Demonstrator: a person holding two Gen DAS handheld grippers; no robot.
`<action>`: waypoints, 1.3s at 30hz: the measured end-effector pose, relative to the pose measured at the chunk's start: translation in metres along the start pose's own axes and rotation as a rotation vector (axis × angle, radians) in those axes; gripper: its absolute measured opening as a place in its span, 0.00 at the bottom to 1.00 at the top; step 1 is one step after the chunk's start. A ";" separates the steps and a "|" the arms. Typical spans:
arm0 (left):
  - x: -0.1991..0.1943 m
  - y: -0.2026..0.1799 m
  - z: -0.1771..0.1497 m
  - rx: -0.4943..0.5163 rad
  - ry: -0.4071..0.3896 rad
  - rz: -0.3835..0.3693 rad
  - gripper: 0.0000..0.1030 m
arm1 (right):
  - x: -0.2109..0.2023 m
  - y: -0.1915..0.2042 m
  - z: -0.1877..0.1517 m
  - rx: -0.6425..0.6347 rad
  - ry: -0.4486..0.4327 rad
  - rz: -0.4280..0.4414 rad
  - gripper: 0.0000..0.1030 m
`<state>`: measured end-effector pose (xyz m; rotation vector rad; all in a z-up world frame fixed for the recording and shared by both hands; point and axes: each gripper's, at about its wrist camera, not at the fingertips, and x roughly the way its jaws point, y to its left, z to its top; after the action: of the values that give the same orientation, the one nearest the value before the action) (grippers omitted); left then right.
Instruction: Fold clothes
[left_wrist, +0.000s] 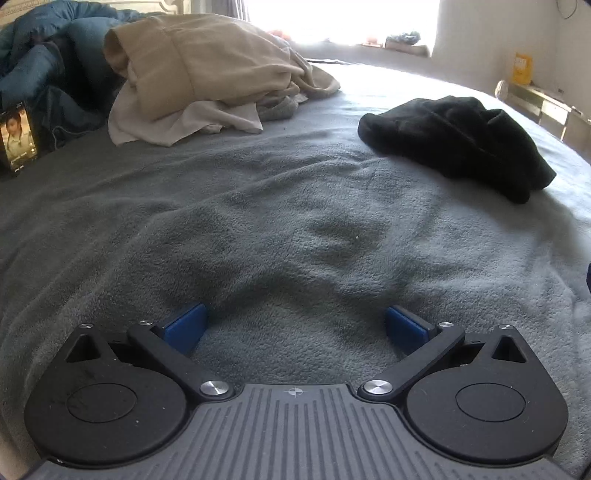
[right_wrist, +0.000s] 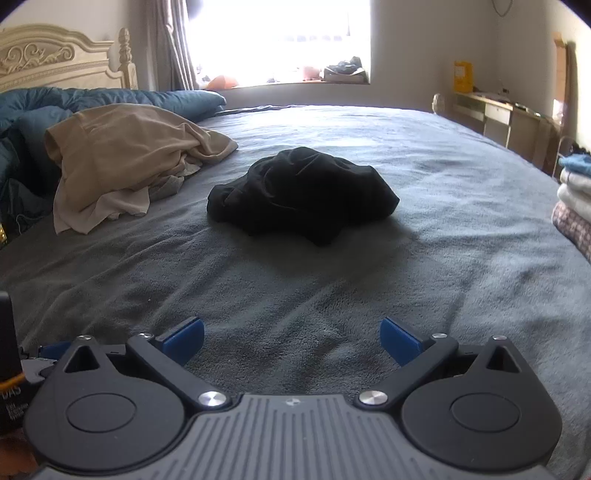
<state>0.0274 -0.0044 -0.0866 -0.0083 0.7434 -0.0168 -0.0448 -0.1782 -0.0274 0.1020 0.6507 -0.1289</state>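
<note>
- The left gripper (left_wrist: 295, 326) has its blue fingers (left_wrist: 184, 326) spread wide with nothing between them; their tips appear to sit low on or just above the grey blanket (left_wrist: 277, 229), and I cannot tell which.
- The right gripper (right_wrist: 291, 338) is likewise spread wide and holds nothing, its blue fingers (right_wrist: 399, 338) low over the same blanket (right_wrist: 369, 280).
- A crumpled black garment (right_wrist: 303, 192) lies in a heap on the blanket straight ahead of the right gripper, well apart from it; in the left view the garment (left_wrist: 454, 144) sits ahead and to the right.
- A pile of beige clothes (left_wrist: 207, 74) lies further back on the left, near a bunched blue duvet (left_wrist: 44, 66).
- A phone (left_wrist: 16, 136) with a lit screen stands at the left edge of the bed.
- A stack of folded laundry (right_wrist: 576, 199) sits at the right edge in the right view.
- Behind are a cream headboard (right_wrist: 55, 59), a bright window (right_wrist: 280, 37) and a desk (right_wrist: 498, 110) by the wall.
</note>
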 end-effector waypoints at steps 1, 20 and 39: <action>0.000 0.002 -0.001 0.000 -0.003 -0.007 1.00 | 0.000 0.001 0.000 -0.001 0.001 0.000 1.00; -0.037 0.020 0.016 -0.056 -0.058 -0.122 1.00 | -0.007 0.007 0.004 0.000 0.015 0.000 1.00; -0.065 0.004 0.028 0.000 -0.131 -0.085 1.00 | -0.019 0.011 0.006 -0.018 -0.012 -0.017 1.00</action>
<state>-0.0015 0.0013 -0.0217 -0.0407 0.6116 -0.0963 -0.0541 -0.1670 -0.0105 0.0783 0.6403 -0.1399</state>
